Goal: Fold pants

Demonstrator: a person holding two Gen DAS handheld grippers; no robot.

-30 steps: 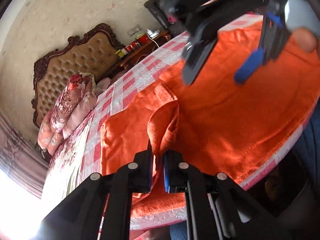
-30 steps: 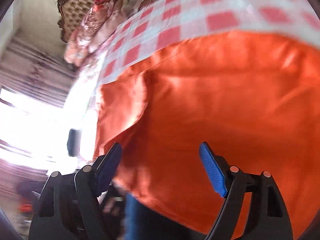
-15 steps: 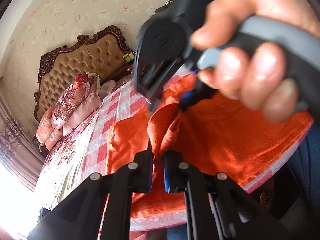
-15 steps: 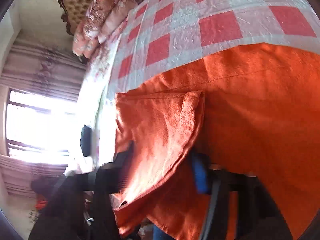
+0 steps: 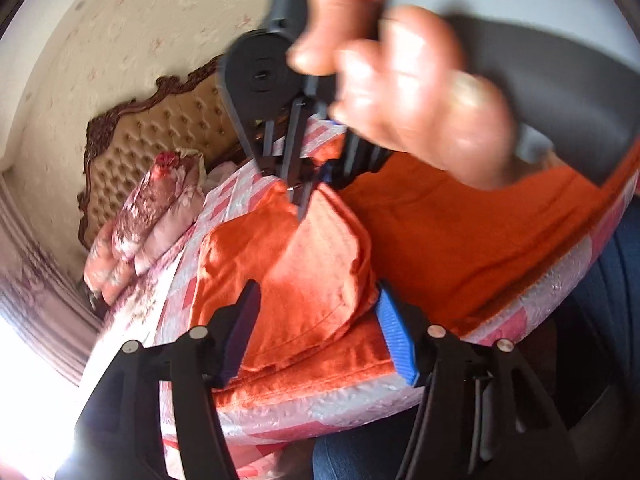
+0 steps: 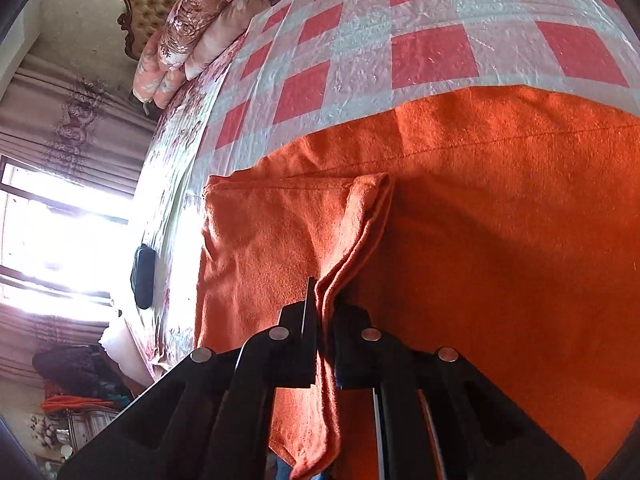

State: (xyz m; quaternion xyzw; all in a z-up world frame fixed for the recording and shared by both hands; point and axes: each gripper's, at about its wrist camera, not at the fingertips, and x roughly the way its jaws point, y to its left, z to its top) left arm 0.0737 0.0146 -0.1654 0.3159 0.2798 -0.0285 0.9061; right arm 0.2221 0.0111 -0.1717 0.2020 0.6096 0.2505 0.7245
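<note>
Orange pants (image 5: 460, 240) lie spread on the bed's checked cover (image 5: 320, 408), with one corner raised into a fold. My left gripper (image 5: 320, 336) hangs low over the near edge. Its jaws are opening; the folded flap sits loosely between the fingers (image 5: 396, 340) and is not pinched. A hand (image 5: 400, 80) holds my right gripper (image 5: 300, 196) just beyond, shut on the top of that fold. In the right wrist view the right gripper (image 6: 324, 312) pinches a ridge of the pants (image 6: 500, 220), which runs up and away from the pads.
Floral pillows (image 6: 192, 12) lean against a tufted headboard (image 5: 160, 132) at the far end of the bed. A dark flat object (image 6: 142, 276) lies by the bright window side. A person's blue-clad leg (image 5: 608, 280) stands against the bed's near edge.
The right gripper swung in over the pants and shut on the raised fold. The left gripper, shut on that fold before, has parted its jaws and let it go.
</note>
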